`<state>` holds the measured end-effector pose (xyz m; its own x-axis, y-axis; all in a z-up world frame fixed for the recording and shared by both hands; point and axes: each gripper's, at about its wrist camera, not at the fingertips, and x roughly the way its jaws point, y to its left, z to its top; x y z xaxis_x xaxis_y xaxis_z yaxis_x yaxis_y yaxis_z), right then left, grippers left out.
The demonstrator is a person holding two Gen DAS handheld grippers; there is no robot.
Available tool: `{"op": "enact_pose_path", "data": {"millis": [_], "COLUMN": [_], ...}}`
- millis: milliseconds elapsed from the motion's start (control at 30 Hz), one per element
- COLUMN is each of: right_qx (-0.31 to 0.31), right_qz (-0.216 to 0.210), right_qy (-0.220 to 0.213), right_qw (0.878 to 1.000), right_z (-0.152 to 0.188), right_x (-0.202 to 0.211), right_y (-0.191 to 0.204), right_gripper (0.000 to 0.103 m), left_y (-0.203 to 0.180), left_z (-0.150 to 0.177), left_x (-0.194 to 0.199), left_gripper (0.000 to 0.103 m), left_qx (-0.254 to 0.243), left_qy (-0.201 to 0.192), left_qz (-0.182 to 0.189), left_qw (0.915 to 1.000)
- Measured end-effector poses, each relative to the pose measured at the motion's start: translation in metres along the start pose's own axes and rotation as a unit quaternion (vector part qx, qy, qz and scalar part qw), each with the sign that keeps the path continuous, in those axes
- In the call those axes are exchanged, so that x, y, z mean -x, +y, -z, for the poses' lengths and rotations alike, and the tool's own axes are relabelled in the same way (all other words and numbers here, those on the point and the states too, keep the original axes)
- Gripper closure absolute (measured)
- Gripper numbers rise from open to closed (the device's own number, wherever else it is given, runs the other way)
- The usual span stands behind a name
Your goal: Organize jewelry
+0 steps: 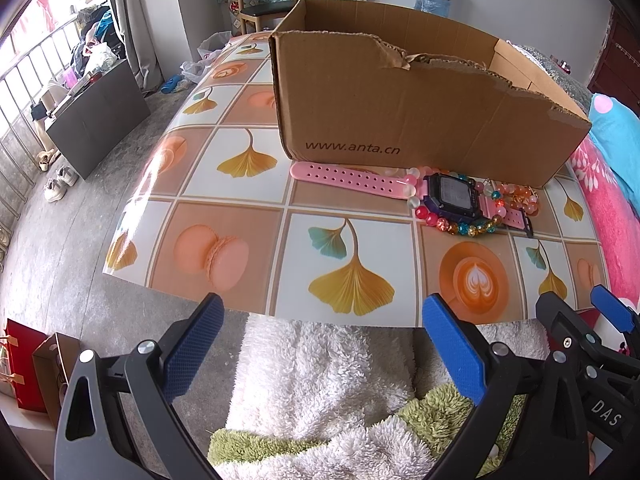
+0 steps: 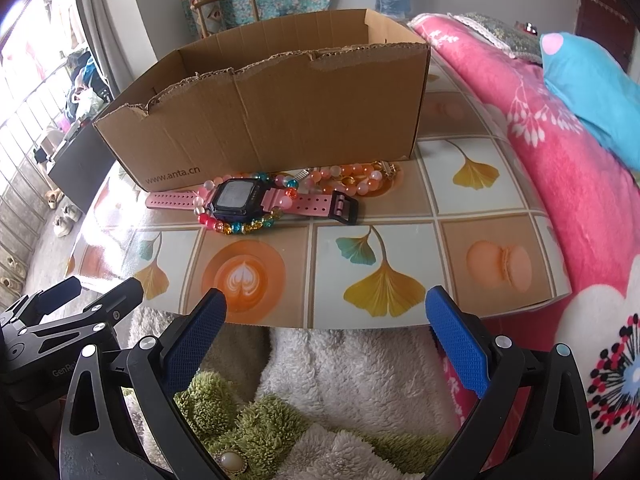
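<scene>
1. grippers: left gripper (image 1: pixel 322 316) and right gripper (image 2: pixel 326 308) both gape wide, holding nothing.
2. pink watch (image 2: pixel 240 198) and bead bracelets (image 2: pixel 352 178) lie ahead of both, against the cardboard box (image 2: pixel 280 120).

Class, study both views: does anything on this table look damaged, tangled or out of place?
Yes. The cardboard box has a ragged, torn top edge along its front wall. In front of it, the pink watch lies tangled in a heap with the multicoloured bead bracelet and the peach bead bracelet, not yet sorted.
</scene>
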<state>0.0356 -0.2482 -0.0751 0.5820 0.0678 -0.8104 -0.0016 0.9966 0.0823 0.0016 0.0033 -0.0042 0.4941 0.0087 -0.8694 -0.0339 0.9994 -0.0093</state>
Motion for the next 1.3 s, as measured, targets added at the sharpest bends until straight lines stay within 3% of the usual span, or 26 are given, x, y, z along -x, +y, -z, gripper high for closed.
{"op": "enact_pose_path", "data": {"millis": [1300], "right_qx": [-0.005], "right_qz": [-0.005], "right_qy": [0.007], "right_qw": [1.000], "right_z": [-0.0007], "right_x": [-0.0019], "right_y": [-0.0035], "right_gripper": [0.007], "left_y": [-0.0013], "left_z": [0.0017], "left_x": [-0.0019], "left_gripper": [0.005], "left_qx": [0.000], "left_qy": [0.008], "left_qz": [-0.002], "left_qw": [1.0000]}}
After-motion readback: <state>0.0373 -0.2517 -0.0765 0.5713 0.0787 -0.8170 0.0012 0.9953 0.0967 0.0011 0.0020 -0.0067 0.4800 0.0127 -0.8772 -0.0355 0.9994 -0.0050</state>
